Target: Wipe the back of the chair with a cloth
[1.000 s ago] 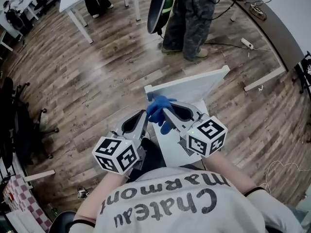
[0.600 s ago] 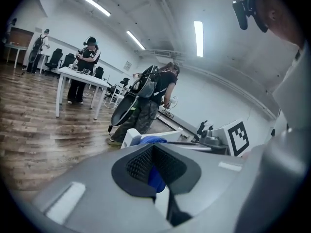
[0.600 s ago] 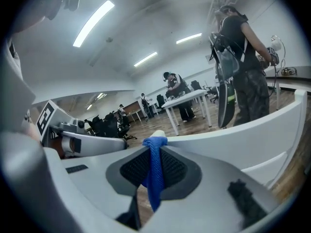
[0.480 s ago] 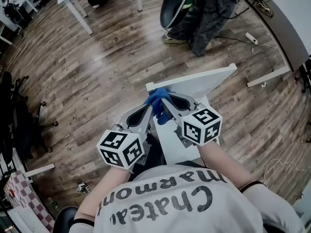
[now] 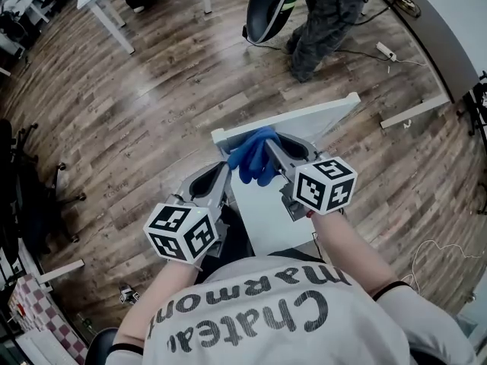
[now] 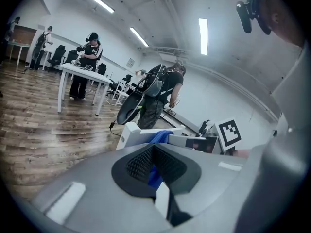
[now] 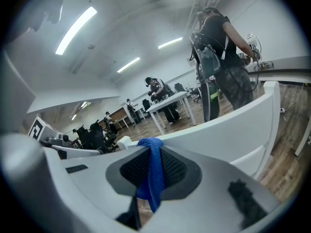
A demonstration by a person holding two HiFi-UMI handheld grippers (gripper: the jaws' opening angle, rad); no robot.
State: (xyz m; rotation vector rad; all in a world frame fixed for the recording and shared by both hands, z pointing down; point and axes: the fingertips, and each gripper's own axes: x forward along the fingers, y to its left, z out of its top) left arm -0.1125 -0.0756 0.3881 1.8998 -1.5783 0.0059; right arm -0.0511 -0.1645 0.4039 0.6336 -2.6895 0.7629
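wood floor below, left tongs and right tongs both pinch the blue cloth on the chair back; best to press firmly and sweep along its top.

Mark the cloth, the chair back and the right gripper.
cloth [image 5: 249, 160], head view, middle of the blue bunch
chair back [image 5: 323, 116], head view, white top rail
right gripper [image 5: 269, 144], head view, between its fingertips

The right claw clamps blue cloth beside the chair back.
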